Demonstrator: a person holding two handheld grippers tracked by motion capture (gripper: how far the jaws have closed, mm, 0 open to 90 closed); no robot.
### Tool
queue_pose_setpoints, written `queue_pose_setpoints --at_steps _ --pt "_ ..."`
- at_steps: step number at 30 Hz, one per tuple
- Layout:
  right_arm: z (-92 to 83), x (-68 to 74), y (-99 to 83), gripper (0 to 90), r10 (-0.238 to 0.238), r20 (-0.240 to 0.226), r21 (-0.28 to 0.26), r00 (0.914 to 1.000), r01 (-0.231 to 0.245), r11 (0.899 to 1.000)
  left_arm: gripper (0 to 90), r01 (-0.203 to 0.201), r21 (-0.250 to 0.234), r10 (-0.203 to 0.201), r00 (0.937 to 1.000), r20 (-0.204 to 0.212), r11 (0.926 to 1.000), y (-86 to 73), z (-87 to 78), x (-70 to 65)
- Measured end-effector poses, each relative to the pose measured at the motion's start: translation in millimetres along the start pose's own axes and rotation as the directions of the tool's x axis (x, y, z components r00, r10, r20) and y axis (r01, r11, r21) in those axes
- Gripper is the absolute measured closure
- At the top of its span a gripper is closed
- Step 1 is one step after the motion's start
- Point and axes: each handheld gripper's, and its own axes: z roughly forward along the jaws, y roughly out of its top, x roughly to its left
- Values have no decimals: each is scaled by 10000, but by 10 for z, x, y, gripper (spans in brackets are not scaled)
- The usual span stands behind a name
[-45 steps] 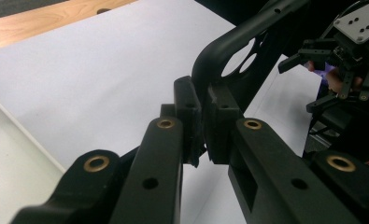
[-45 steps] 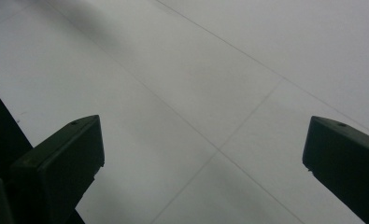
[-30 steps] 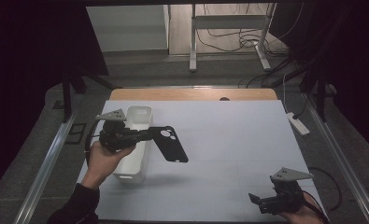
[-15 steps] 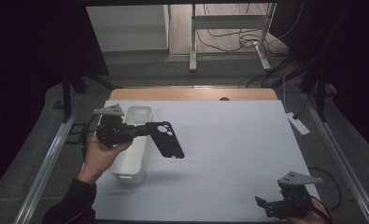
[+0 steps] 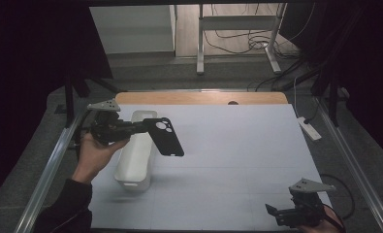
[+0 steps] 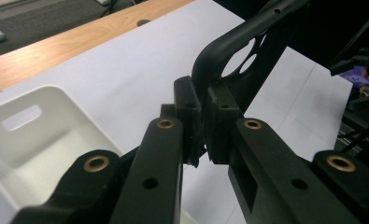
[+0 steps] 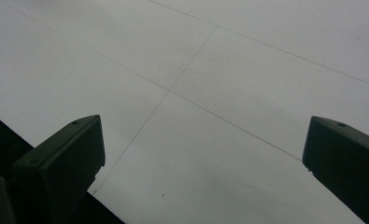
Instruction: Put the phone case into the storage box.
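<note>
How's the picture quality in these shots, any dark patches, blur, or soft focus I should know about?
High view: the room's edges fall into deep darkness, while the white table is evenly lit and the phone case reads sharp. Left gripper view: the left gripper is close and slightly soft, and the white bin is dim. Right gripper view: the right gripper shows dark jaws wide apart over flat grey table, no glare.

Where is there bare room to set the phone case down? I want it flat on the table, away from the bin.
The widest bare patch is the white table between the white bin and the right gripper. The strip behind the phone case, toward the wooden edge, is free too. It is crowded at the left gripper.
</note>
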Motion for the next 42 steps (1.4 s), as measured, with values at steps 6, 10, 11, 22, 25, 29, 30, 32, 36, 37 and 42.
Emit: queue_pose_setpoints --at_steps 6,10,11,22,25,29,30,32,36,37,42 --pt "2 -7 -1 0 52 16 3 10000 -52 10000 850 75 -10 -76 9995 -322 10000 -8 -112 89" --pt "7 -3 -1 0 44 28 2 10000 -44 10000 850 107 12 -106 9984 -555 9999 -11 -181 145" --pt "6 -3 0 0 43 35 19 10000 -43 10000 850 146 -4 -146 9978 -651 9999 -15 -219 178" --pt "8 -7 0 0 59 -25 50 10000 -59 10000 850 346 1 -344 9923 -1189 9994 -50 -403 332" --pt "10 -6 1 0 44 -20 71 10000 -44 10000 850 393 49 -384 9907 -1303 9992 -57 -425 365" --pt "11 -5 1 0 47 -8 72 10000 -47 10000 850 389 196 -353 9868 -1582 9991 -57 -461 418" --pt "11 -4 1 0 39 -8 75 10000 -39 10000 850 391 215 -351 9859 -1639 9990 -57 -471 434" --pt "12 -4 1 0 36 -18 77 10000 -35 10000 850 386 244 -339 9848 -1701 9990 -59 -478 448" --pt "10 -4 0 0 50 -17 68 10000 -50 10000 850 408 366 -332 9814 -1890 9985 -74 -487 501" --pt "9 -5 0 0 51 -27 65 10000 -51 10000 850 432 374 -353 9809 -1911 9984 -78 -486 510" --pt "9 -7 0 0 58 -29 57 10000 -58 10000 850 451 459 -348 9783 -2041 9979 -97 -465 573"
